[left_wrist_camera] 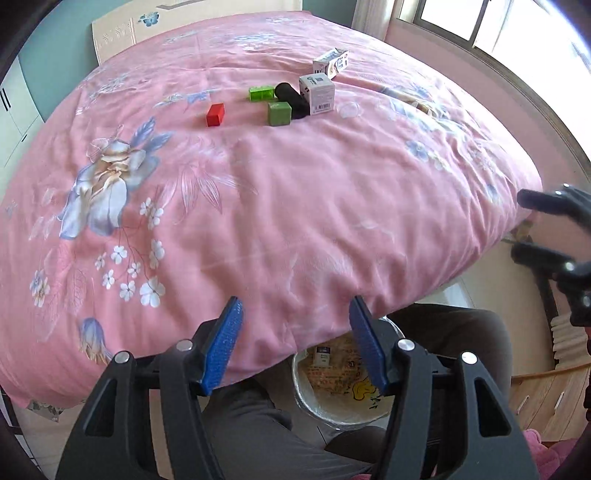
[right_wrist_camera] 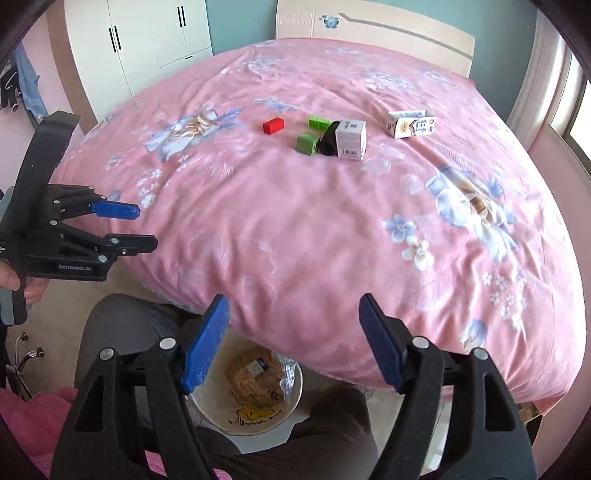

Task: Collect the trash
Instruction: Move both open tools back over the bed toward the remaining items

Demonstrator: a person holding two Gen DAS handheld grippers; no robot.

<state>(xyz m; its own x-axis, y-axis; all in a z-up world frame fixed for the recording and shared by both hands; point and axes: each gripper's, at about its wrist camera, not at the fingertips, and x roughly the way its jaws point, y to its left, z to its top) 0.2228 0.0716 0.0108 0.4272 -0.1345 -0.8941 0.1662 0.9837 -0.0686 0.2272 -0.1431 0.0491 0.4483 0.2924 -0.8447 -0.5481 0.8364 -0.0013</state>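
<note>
Open left claw [left_wrist_camera: 295,343], boxes [left_wrist_camera: 317,92] far across bed [left_wrist_camera: 295,203]

A: Bed [right_wrist_camera: 332,229], pink floral cover; cream headboard [right_wrist_camera: 373,26], blue butterfly motif. Teal wall [right_wrist_camera: 240,22] behind.

B: White wardrobe [right_wrist_camera: 147,40], black handles, beside it. Window [left_wrist_camera: 480,18] opposite, daylight strong. Floor [right_wrist_camera: 122,284] pale.

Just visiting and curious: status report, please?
Left gripper and right gripper: jaws open, empty. Cartons still on bed; bin below. Nothing blocking.
</note>
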